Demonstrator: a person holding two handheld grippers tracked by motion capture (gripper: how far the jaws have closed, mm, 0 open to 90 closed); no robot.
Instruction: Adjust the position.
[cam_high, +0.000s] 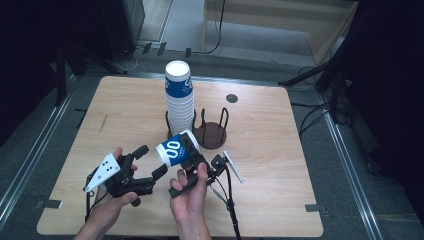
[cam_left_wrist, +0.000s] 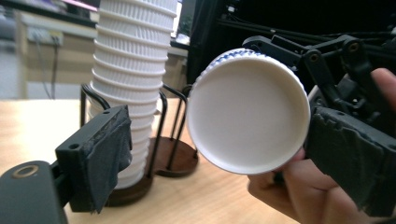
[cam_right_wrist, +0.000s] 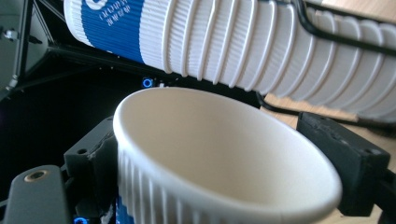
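A blue-and-white ribbed paper cup (cam_high: 172, 151) lies tipped on its side above the table's front middle, with my right gripper (cam_high: 192, 152) shut on it. In the right gripper view the cup (cam_right_wrist: 224, 158) sits mouth-up between both black pads (cam_right_wrist: 345, 161), which press on its wall. My left gripper (cam_high: 151, 160) is just left of the cup with its jaws open. In the left gripper view the cup's white base (cam_left_wrist: 247, 109) faces me between the spread jaws, and the left pad (cam_left_wrist: 100, 154) stands well clear of it. A tall stack of matching cups (cam_high: 179, 97) stands behind in a wire holder.
A second dark wire holder (cam_high: 212, 132) stands right of the stack with nothing in it. The wooden table (cam_high: 260, 125) has a small dark round hole (cam_high: 231, 98) at the back right. Dark stands and cables surround the table.
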